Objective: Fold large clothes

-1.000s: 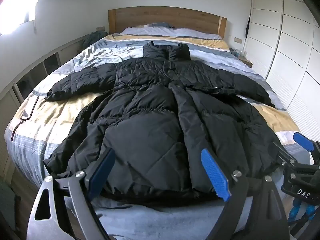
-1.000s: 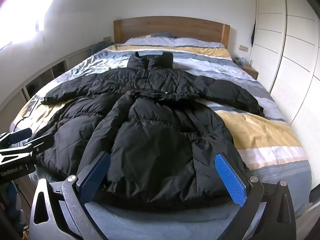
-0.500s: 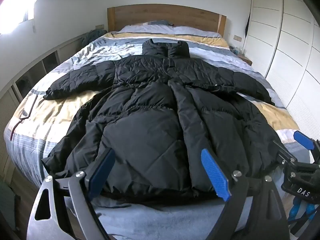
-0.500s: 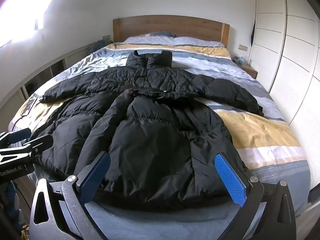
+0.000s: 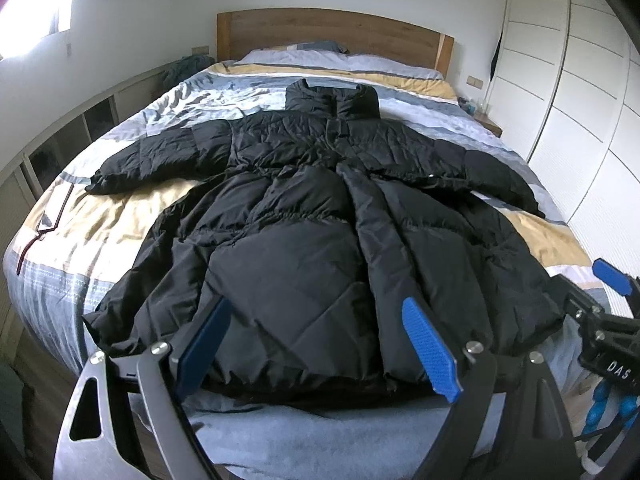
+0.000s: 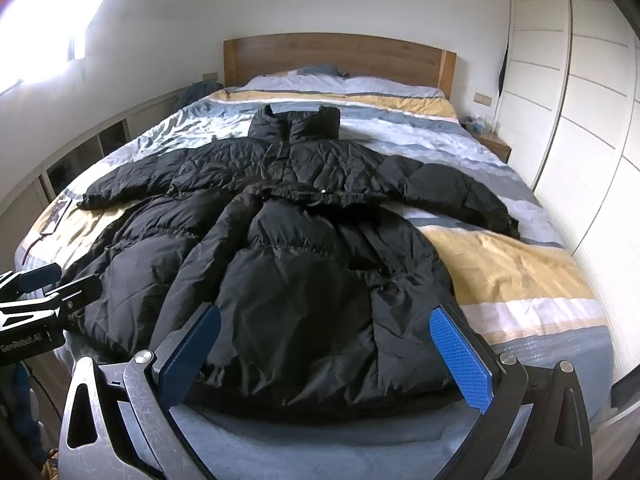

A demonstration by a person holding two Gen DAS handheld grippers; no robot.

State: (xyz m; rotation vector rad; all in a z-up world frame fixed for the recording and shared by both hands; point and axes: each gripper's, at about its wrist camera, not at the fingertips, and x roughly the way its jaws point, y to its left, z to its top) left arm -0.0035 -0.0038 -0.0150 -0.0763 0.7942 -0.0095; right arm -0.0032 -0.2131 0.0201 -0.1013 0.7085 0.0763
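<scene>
The big black quilted puffer coat (image 5: 320, 240) lies flat across the striped bed (image 5: 532, 236), hem nearest both grippers. Left gripper (image 5: 316, 344) and right gripper (image 6: 324, 352) hover spread wide, holding nothing. That slick, puffy fabric will probably slip out or spring back if they only pinch the outer layer.

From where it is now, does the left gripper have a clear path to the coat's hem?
Probably yes. The left gripper hangs open just short of the black coat, whose hem lies flat at the bed foot, nothing between.
</scene>
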